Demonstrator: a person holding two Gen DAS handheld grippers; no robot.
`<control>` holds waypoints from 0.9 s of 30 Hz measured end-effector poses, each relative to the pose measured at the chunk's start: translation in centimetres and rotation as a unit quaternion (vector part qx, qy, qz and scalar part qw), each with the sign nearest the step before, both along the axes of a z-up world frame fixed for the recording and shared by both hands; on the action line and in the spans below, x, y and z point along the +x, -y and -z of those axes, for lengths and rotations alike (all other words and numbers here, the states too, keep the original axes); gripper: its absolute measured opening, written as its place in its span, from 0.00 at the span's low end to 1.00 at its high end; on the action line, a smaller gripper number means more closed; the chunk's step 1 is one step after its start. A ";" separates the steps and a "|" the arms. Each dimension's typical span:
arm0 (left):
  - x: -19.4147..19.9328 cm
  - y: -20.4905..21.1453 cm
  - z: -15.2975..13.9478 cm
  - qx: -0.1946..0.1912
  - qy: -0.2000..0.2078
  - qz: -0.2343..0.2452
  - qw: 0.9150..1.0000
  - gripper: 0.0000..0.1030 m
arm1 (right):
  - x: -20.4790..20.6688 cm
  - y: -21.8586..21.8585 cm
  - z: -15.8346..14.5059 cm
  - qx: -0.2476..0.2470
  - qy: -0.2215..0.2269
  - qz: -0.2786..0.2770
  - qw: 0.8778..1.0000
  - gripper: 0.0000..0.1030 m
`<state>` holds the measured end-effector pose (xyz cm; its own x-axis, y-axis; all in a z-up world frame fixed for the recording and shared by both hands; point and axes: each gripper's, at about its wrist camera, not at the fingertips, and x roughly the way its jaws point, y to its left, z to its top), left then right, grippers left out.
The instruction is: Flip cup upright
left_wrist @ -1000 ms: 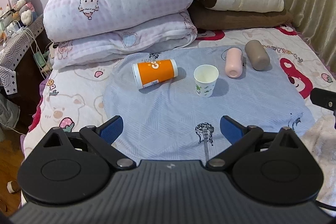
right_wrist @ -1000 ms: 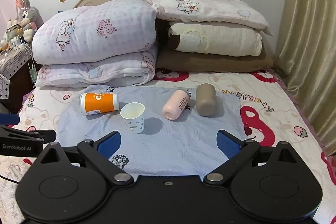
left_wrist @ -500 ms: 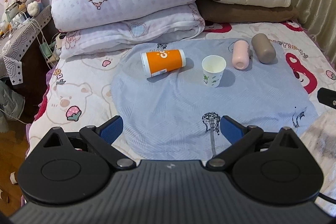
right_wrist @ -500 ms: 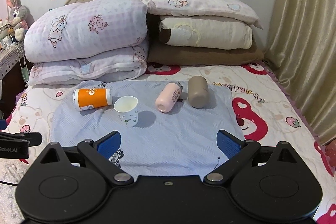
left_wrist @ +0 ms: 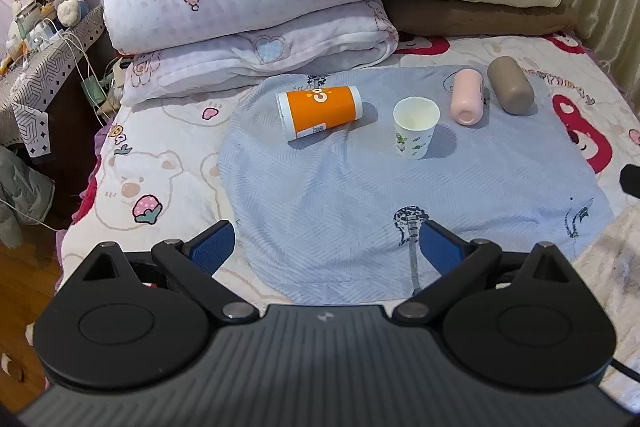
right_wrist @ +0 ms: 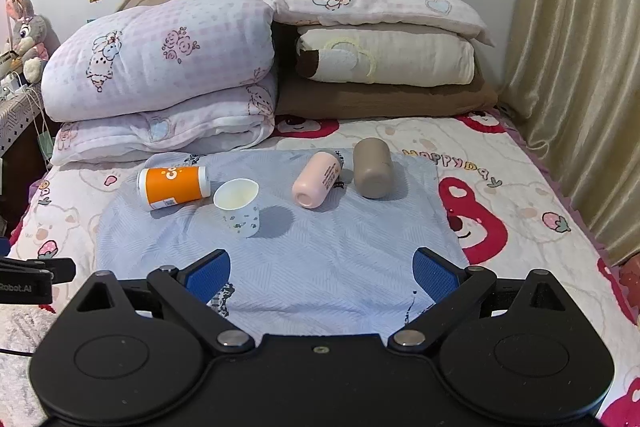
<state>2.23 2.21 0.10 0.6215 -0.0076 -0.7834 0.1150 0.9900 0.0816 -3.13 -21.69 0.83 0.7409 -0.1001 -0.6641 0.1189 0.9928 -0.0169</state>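
On the bed (right_wrist: 520, 195), a blue-grey cloth (left_wrist: 360, 195) carried four cups in a row. The orange cup (left_wrist: 320, 111) lay on its side at the left, just beside a white paper cup (left_wrist: 415, 127) that stood upright with its mouth up. Further right, the pink cup (right_wrist: 317, 179) and the taupe cup (right_wrist: 372, 167) lay on their sides, close together. The left hand-held gripper (left_wrist: 326, 247) and the right hand-held gripper (right_wrist: 322, 275) were both released, jaws spread wide, well apart from every cup.
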 end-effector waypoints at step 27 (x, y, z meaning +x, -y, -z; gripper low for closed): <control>0.4 0.1 0.5 0.007 -0.012 0.004 1.000 0.97 | 0.2 -0.1 0.4 -0.014 -0.005 0.001 1.000 0.97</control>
